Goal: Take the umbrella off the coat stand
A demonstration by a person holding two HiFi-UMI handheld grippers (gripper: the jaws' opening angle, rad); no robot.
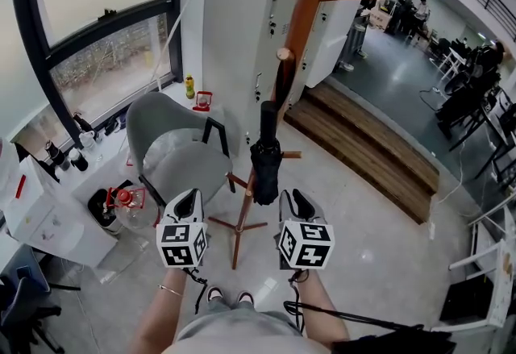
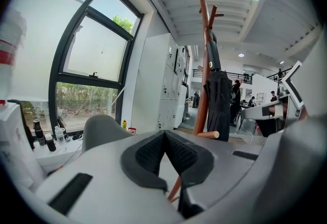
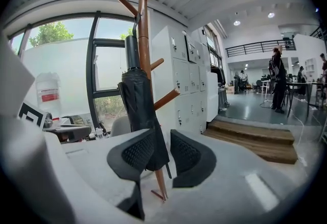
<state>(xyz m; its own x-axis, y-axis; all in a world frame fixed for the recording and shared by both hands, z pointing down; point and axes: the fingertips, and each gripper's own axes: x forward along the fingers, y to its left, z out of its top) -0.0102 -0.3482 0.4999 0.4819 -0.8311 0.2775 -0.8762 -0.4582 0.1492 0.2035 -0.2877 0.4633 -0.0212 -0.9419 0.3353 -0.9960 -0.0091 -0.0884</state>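
Observation:
A black folded umbrella [image 1: 266, 155] hangs upright on the brown wooden coat stand [image 1: 305, 6], straight ahead of me in the head view. My left gripper [image 1: 187, 199] sits low and to the left of the stand's legs, jaws closed together with nothing between them. In the left gripper view the umbrella [image 2: 219, 100] and stand [image 2: 204, 39] lie to the right of the left gripper [image 2: 163, 135]. My right gripper [image 1: 297, 199] is just right of the umbrella's lower end. In the right gripper view the right gripper [image 3: 162, 140] stands slightly open; the umbrella [image 3: 135, 90] shows in the gap, the pads not pressing on it.
A grey chair [image 1: 173, 151] stands left of the stand's legs. A white counter [image 1: 48, 199] with bottles runs under the window at left. White lockers [image 1: 242, 22] rise behind the stand, wooden steps [image 1: 363, 143] at right. People sit at desks far right.

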